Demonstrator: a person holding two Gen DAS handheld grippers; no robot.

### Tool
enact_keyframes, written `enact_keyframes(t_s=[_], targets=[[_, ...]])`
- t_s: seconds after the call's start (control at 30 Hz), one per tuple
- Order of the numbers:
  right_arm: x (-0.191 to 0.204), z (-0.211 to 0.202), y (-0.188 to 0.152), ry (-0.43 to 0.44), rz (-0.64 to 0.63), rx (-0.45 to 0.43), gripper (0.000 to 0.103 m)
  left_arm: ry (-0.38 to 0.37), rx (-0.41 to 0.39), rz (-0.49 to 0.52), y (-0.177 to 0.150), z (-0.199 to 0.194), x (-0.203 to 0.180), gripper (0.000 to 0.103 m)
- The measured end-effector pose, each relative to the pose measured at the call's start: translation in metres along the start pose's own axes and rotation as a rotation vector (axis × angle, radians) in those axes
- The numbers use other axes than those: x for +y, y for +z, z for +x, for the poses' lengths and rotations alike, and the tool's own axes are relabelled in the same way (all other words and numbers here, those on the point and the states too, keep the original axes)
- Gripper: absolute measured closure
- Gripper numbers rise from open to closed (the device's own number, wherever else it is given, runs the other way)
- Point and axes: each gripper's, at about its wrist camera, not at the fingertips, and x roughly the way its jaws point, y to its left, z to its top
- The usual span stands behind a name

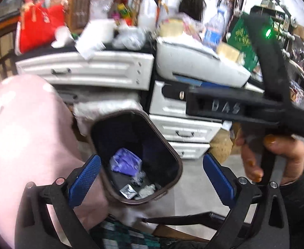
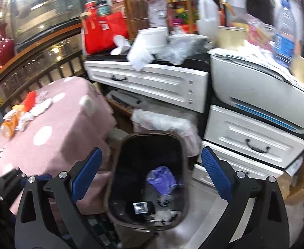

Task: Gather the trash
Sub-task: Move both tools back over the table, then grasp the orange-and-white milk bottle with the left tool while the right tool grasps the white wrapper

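A dark brown trash bin (image 1: 102, 132) (image 2: 118, 159) stands on the floor beside a pink dotted table (image 2: 54, 128). In it lie a purple wad (image 1: 126, 161) (image 2: 162, 179), a small dark packet (image 2: 140, 206), a silvery packet (image 1: 128, 192) and crumpled white scraps (image 2: 165, 214). My left gripper (image 1: 152, 178) is open and empty above the bin. My right gripper (image 2: 152, 177) is open and empty above the bin; its black body (image 1: 255, 108) shows in the left wrist view, held by a hand. More trash (image 2: 27, 110), white wads, orange and red pieces, lies on the table's far left.
White drawer cabinets (image 2: 152, 83) stand behind the bin, their tops crowded with a red bag (image 2: 102, 33), a white jug (image 2: 208, 18), a water bottle (image 2: 284, 35) and a grey printer (image 2: 255, 91). A white-lined bin (image 2: 164, 122) sits behind the brown one. A railing (image 2: 37, 62) runs at left.
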Motion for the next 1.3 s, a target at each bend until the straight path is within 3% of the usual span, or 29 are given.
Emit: enact_keyframes(t_s=[0.17,0.37,0.7,0.97,1.17,1.3], targets=[[0.037,0.007,0.006,0.089,-0.046,0.026,0.008,0.072,-0.057,-0.051,0.001,-0.039,0.029,0.006],[0.087,0.014,0.011,0.176,-0.133,0.041,0.008,0.235,-0.096,-0.118,-0.01,-0.081,0.077,0.006],[0.178,0.03,0.013,0.316,-0.278,0.084,0.008,0.464,-0.12,-0.379,-0.042,-0.141,0.182,0.006],[0.226,0.034,0.011,0.373,-0.371,0.094,0.008,0.557,-0.155,-0.608,-0.058,-0.181,0.262,0.006],[0.245,0.042,0.013,0.399,-0.398,0.107,0.008,0.537,-0.15,-0.72,-0.052,-0.195,0.315,0.006],[0.25,0.05,0.012,0.405,-0.404,0.127,0.008,0.531,-0.124,-0.734,-0.037,-0.19,0.34,0.007]])
